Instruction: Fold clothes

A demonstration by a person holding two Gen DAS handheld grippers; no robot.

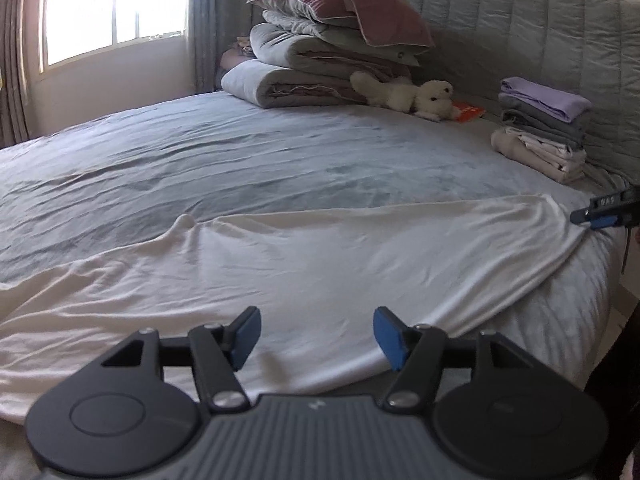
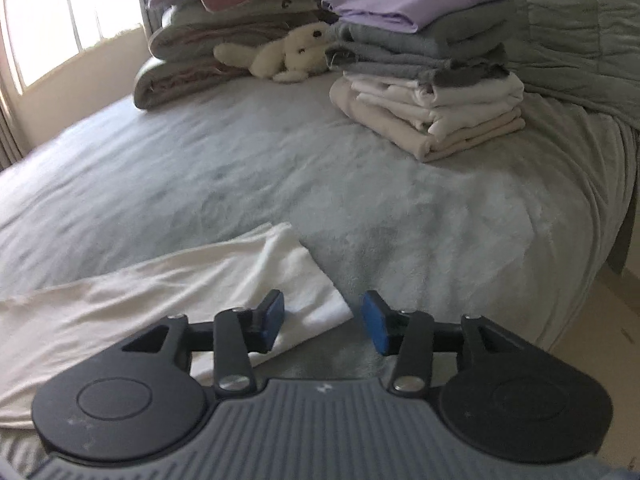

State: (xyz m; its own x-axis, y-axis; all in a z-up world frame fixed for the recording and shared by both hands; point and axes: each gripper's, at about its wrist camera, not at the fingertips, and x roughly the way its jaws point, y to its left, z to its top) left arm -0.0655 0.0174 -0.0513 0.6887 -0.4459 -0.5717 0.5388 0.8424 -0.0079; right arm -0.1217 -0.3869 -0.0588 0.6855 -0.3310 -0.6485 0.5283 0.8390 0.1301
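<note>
White garment: lies spread flat along the bed's near edge, likely laid out for a fold.
Left gripper: jaws apart over the cloth, gripping nothing.
Right gripper: jaws apart at the garment's corner, seemingly not pinching it.
Room: bare sheet beyond; folded stack well apart.

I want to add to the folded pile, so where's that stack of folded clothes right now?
The stack of folded clothes sits at the bed's far right end against the quilted headboard, just right of the white plush toy, lavender piece on top.
</note>
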